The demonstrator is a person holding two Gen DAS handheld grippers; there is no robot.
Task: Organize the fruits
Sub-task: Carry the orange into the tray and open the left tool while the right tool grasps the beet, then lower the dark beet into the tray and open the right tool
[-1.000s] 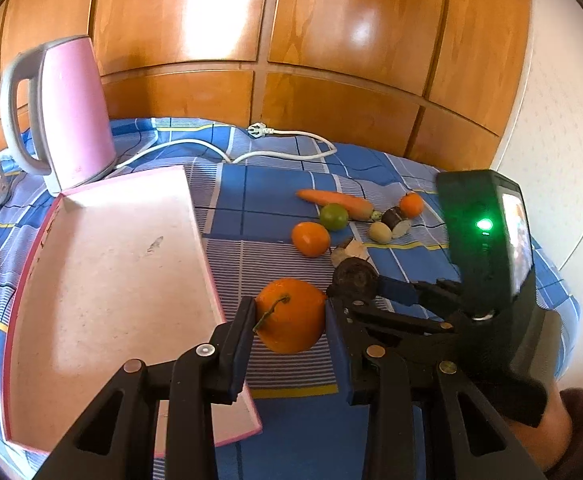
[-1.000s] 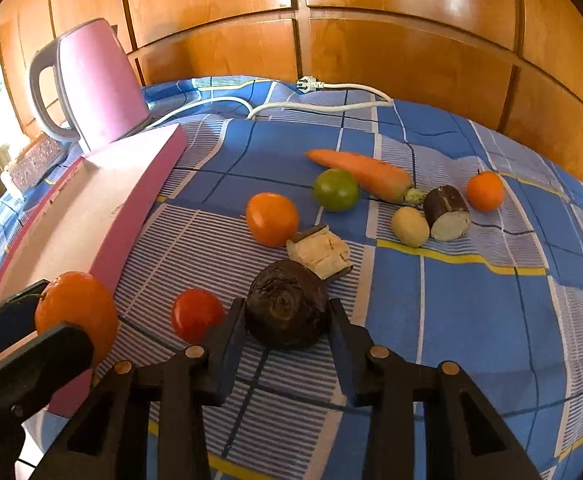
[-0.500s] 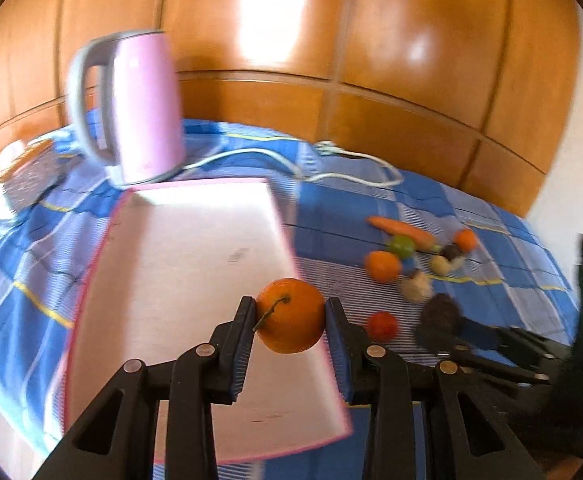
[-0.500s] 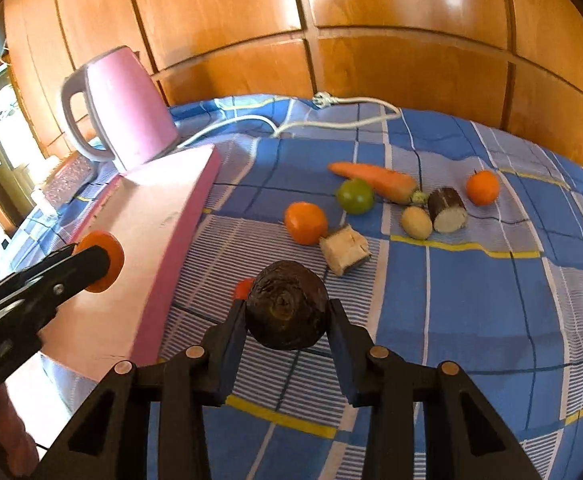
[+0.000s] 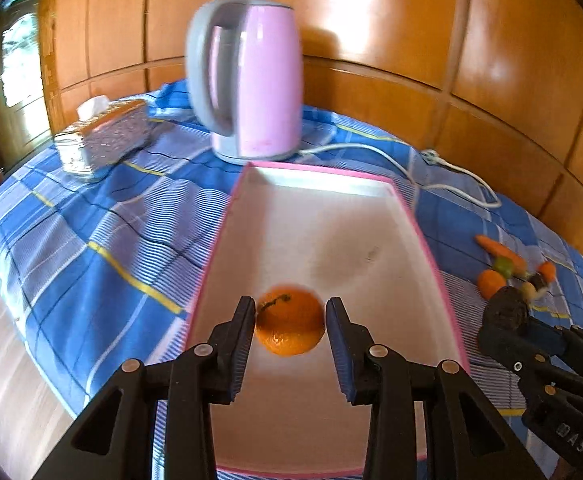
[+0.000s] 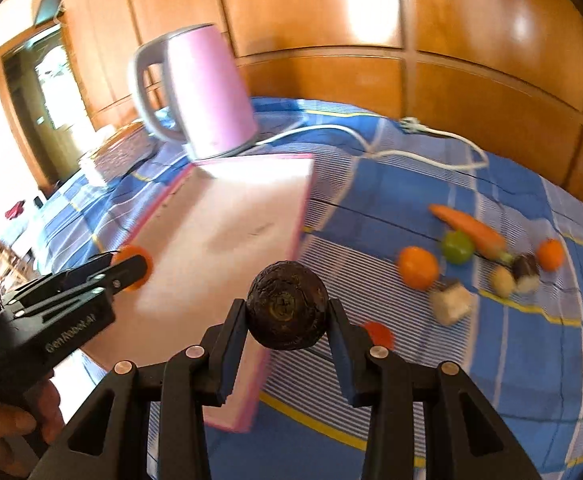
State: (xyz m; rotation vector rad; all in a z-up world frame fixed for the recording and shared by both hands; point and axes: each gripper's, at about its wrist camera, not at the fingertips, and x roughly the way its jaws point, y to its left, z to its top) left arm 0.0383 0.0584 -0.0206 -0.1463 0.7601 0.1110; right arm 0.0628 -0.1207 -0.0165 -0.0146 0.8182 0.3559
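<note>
Tissue box [image 5: 103, 140] at far left on the blue checked tablecloth [image 5: 91, 240], beside the pink electric kettle [image 5: 251, 80], whose white cord [image 5: 451, 168] trails rightward along the wooden wall panels. Pink-rimmed tray [image 5: 423, 240] directly in front of the kettle, its white floor bare apart from a faint mark. Left gripper [image 5: 290, 322] held over the tray's near half, jaws narrow and pressed on both sides of a mandarin [image 5: 290, 320] with its stem uppermost; a hand [image 6: 7, 432] shows at its grip in the right wrist view. Right gripper [image 6: 287, 312] just beyond the tray's right rim, jaws narrow, clamping a dark, rough beetroot [image 6: 287, 310] above the cloth. Small red tomato [image 6: 377, 334] on the cloth just beyond that gripper. Remaining produce grouped farther right: orange [image 6: 417, 268], pale cut chunk [image 6: 449, 302], green lime [image 6: 456, 247], carrot [image 6: 467, 226], small potato [image 6: 502, 281], dark-skinned cut piece [image 6: 526, 270], and a second small orange fruit [image 6: 550, 255] at the far end.
</note>
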